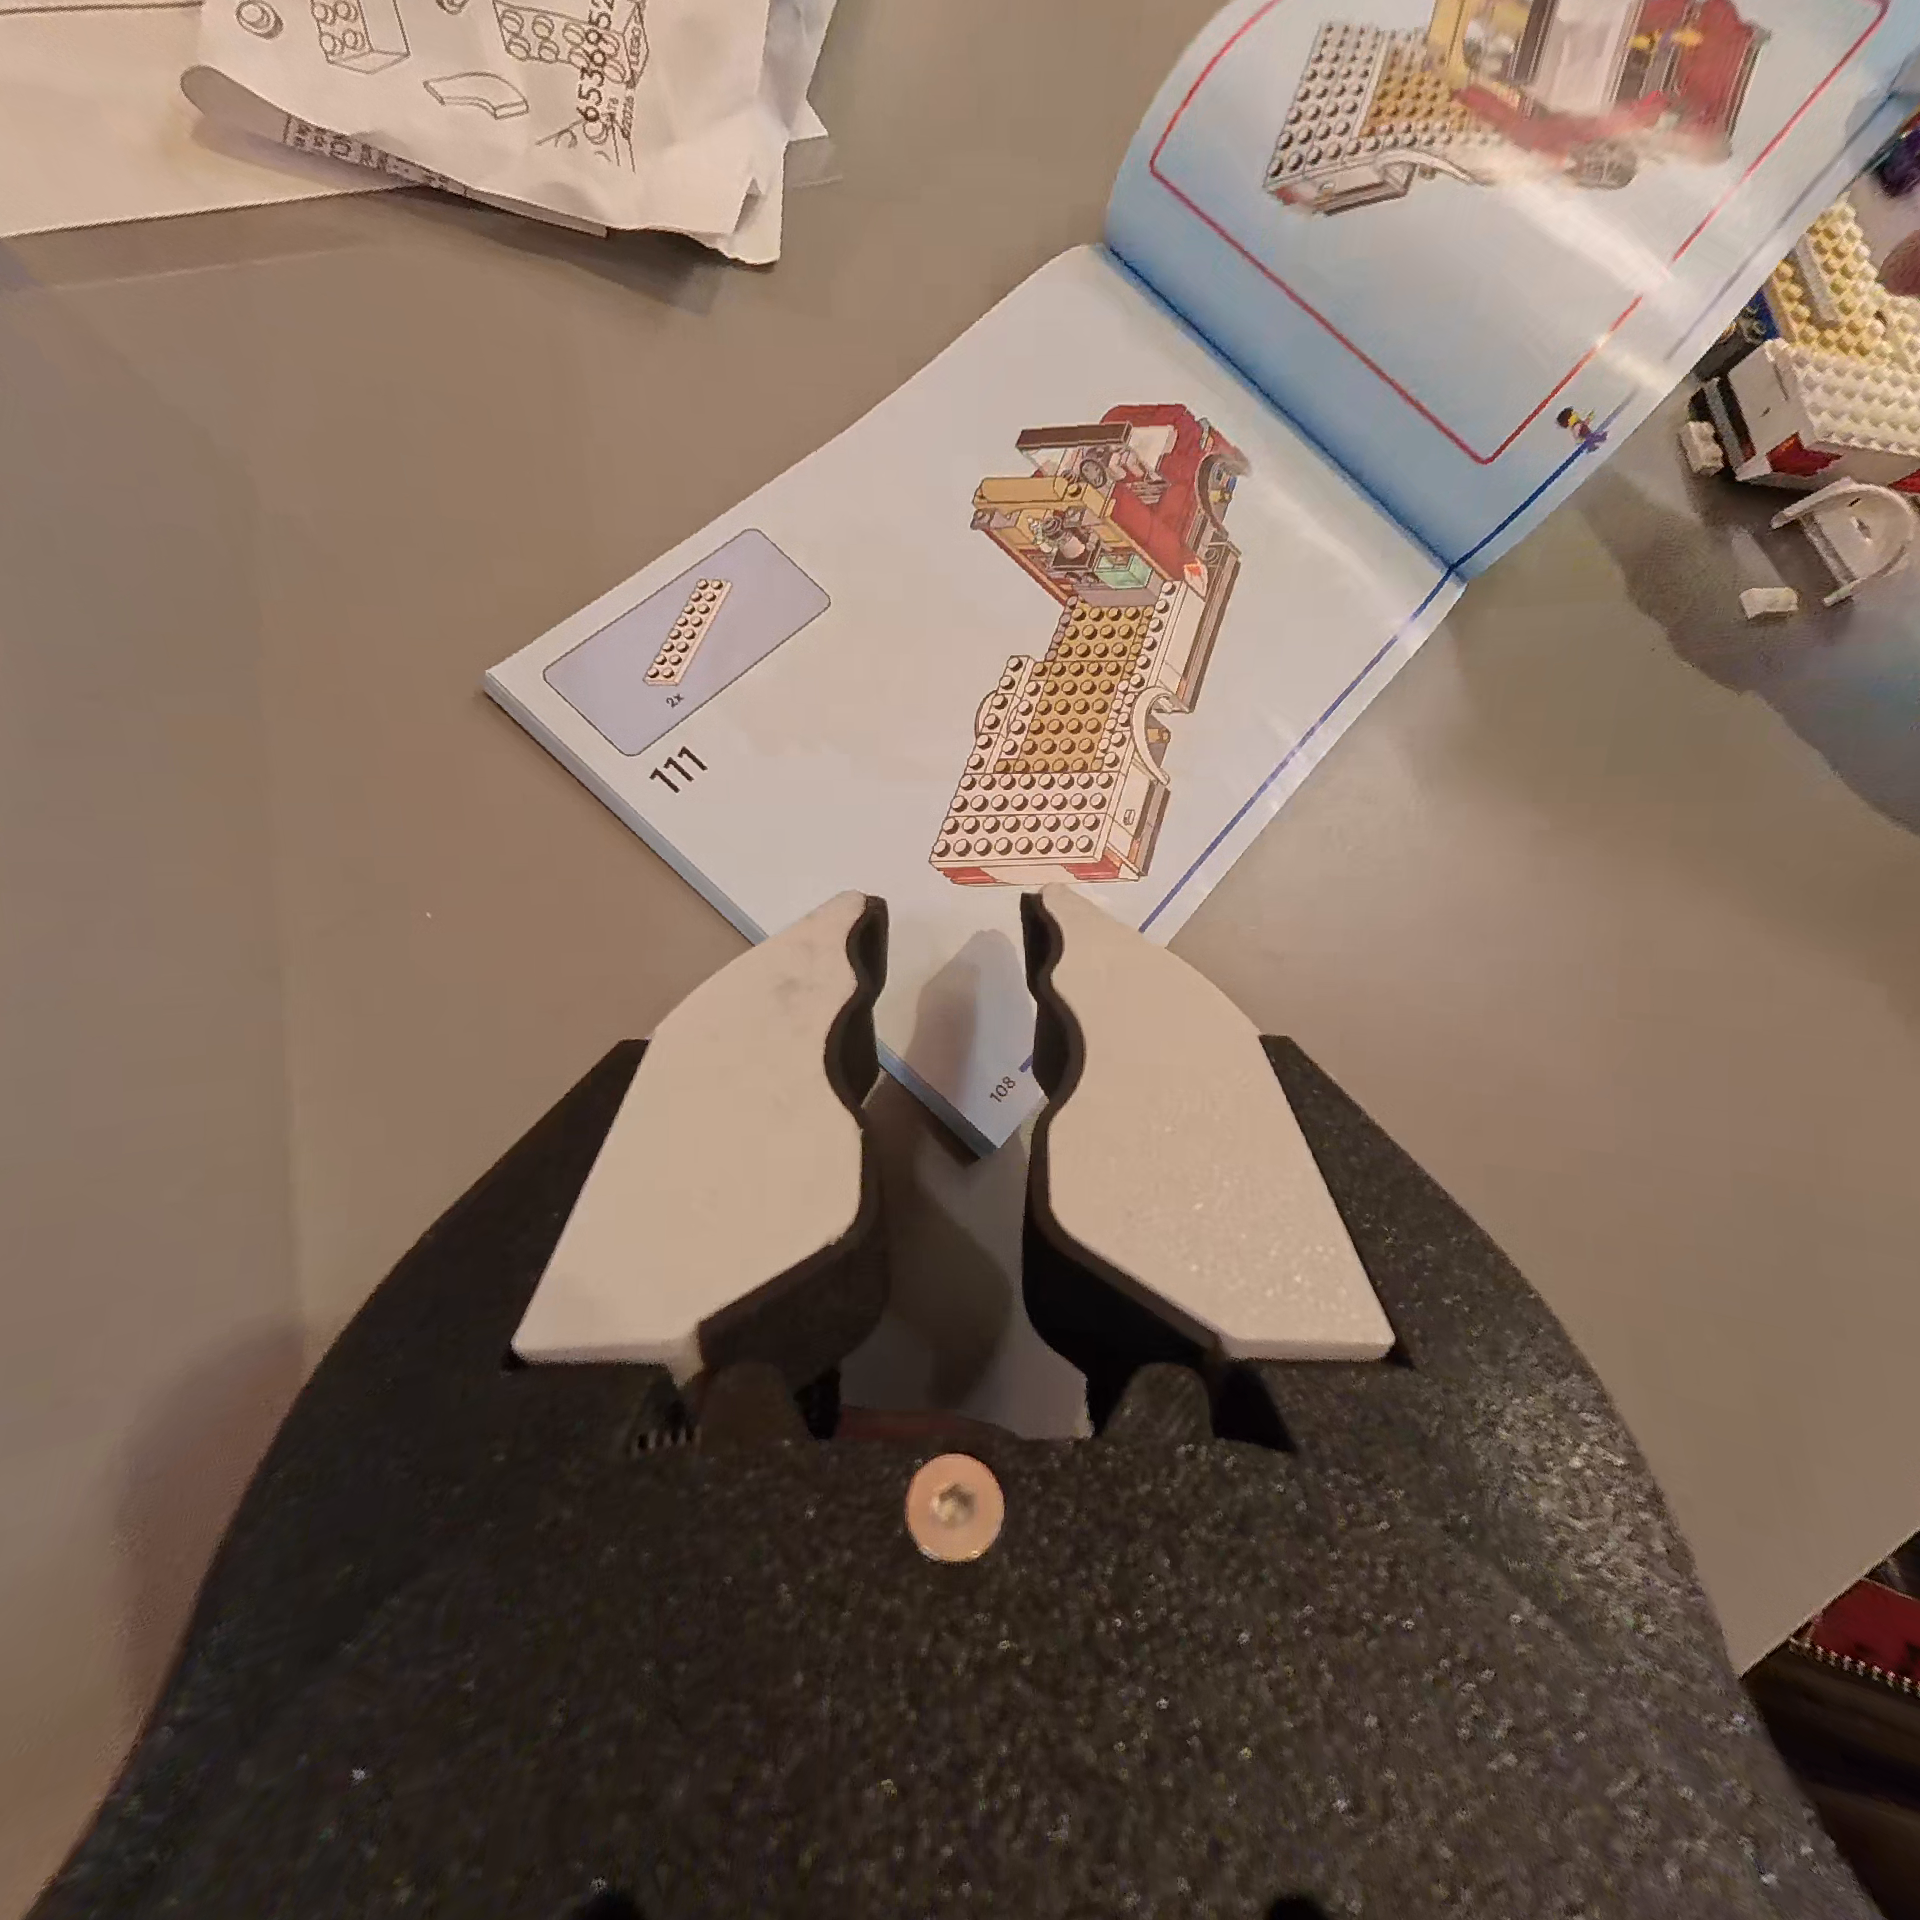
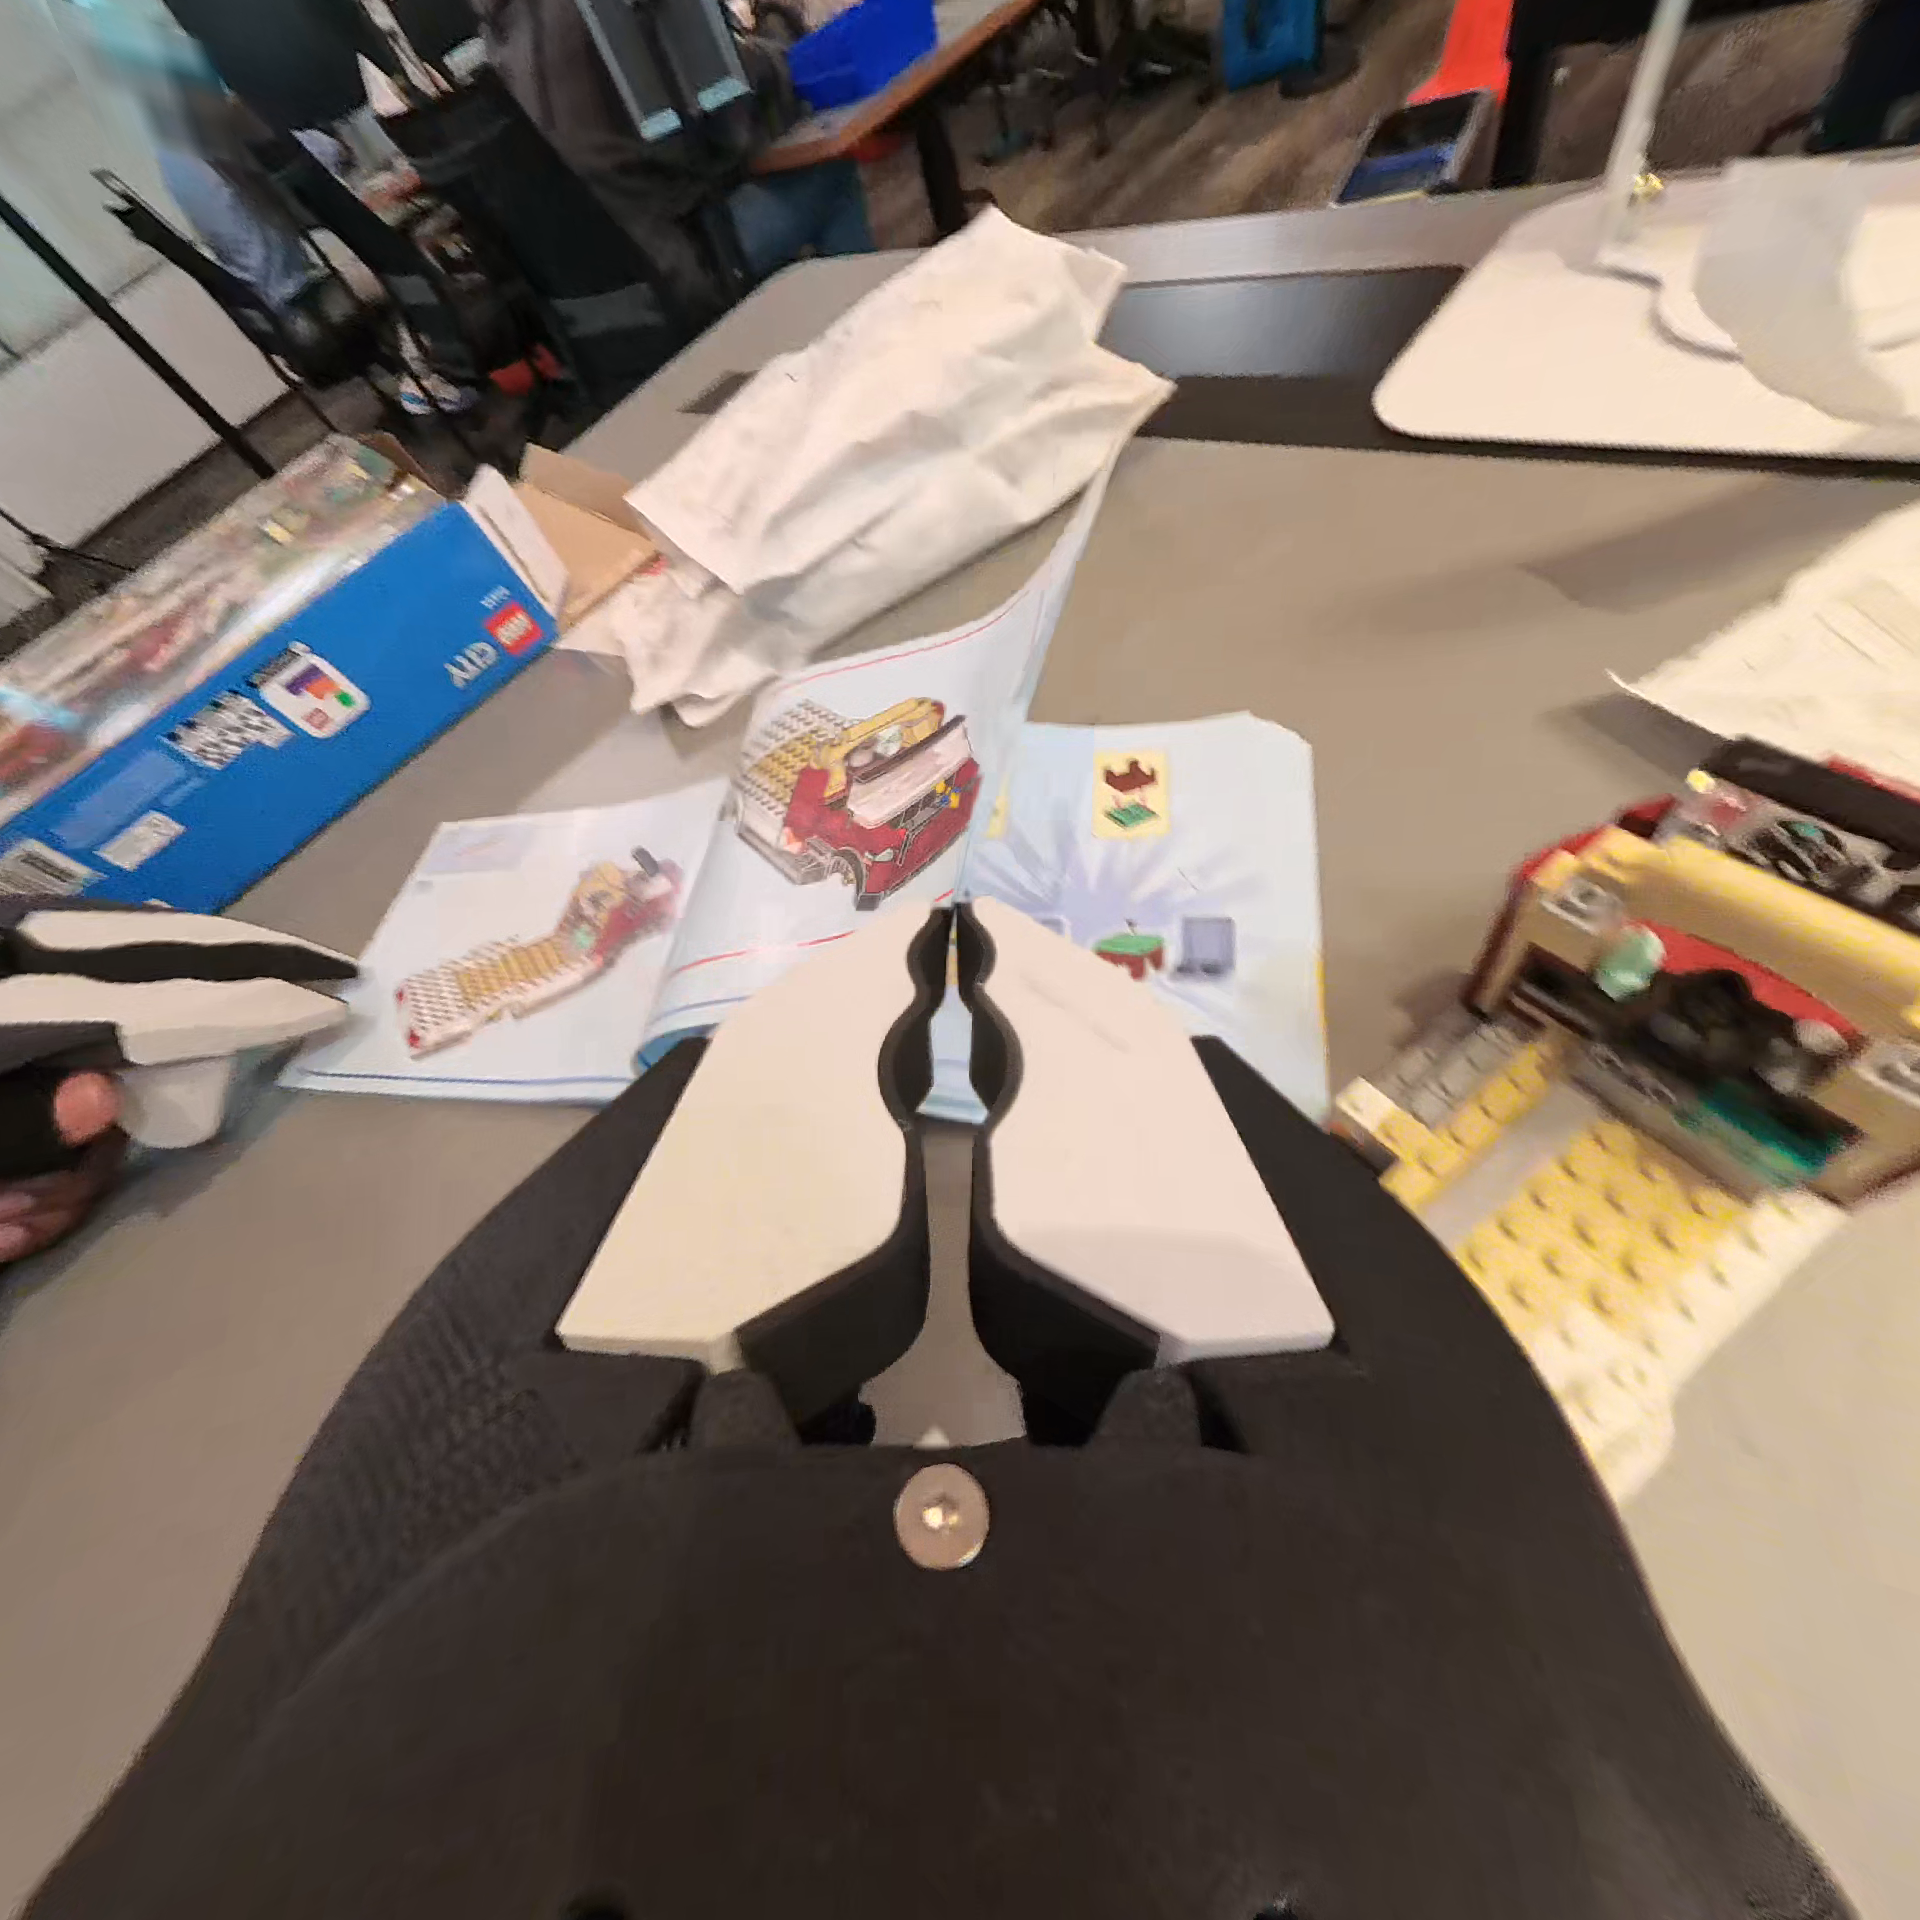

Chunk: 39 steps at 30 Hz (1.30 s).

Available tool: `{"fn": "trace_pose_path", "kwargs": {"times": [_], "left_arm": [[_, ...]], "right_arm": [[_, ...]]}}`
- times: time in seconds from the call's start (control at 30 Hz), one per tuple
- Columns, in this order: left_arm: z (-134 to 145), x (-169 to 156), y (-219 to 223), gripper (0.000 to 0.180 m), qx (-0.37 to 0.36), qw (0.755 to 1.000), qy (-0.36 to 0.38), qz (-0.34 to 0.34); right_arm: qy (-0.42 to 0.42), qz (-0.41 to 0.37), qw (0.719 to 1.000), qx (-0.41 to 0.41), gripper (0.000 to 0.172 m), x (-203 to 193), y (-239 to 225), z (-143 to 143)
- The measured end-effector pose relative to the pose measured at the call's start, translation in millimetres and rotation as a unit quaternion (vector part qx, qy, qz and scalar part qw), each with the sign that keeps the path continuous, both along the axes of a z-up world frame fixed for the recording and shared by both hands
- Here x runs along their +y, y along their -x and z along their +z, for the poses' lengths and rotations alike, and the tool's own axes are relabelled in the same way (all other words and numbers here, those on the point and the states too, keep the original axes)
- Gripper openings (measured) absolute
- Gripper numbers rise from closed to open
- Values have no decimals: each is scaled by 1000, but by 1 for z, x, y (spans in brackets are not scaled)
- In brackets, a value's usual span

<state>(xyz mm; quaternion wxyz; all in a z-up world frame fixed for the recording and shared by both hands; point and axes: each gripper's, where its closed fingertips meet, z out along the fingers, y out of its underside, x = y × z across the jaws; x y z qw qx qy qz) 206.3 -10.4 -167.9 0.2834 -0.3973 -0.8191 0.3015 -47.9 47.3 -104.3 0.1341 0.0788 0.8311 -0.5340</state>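
Your left tool hovers with its fingers narrowly apart and nothing between them, over the near corner of the open instruction booklet on the grey desk. Your right tool is pinched onto the lifted page of that booklet; the half-built brick model stands just to its right.

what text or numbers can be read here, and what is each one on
I won't copy the writing out; here is where it stands:
instruction booklet: a step number, a parts count and a page number, all sharp.
white paper bag: a printed code, partly cut off.
blue box: a logo and labels, blurred.
paper sheets: too blurred to read.
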Motion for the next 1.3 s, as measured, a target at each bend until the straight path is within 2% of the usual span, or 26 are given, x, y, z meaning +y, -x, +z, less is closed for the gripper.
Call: {"fn": "trace_pose_path", "kwargs": {"times": [0.2, 0.4, 0.53, 0.67, 0.77, 0.9, 1.03, 1.2, 1.3], "left_arm": [[1, 2, 1, 27, -3, 1000, 4, -7], [8, 0, 1, 28, -6, 999, 49, -18], [14, -1, 2, 33, 0, 997, 74, -23], [26, -4, 10, 45, 28, 993, 110, -19], [42, -6, 21, 61, 71, 987, 142, -6], [79, -5, 38, 77, 164, 967, 196, 15], [100, -1, 53, 85, 213, 953, 216, 22], [99, -9, 71, 103, 190, 959, 208, 30], [100, -18, 75, 106, 173, 959, 222, 39]], "right_arm": [[-47, -9, 998, 43, 10, 15, 14, -16], [-35, -11, 991, 130, 14, 18, 17, -5], [-20, 11, 988, 151, 14, 17, 8, 1], [-3, 80, 986, 147, 13, 9, -23, -1], [-22, 126, 975, 184, 13, 1, -45, -11], [-32, 154, 961, 227, 14, -11, -61, -14], [-52, 175, 958, 220, 14, -25, -64, -20], [-128, 178, 950, 222, 14, -24, -49, -50], [-132, 170, 947, 236, 14, -20, -38, -50]]}}
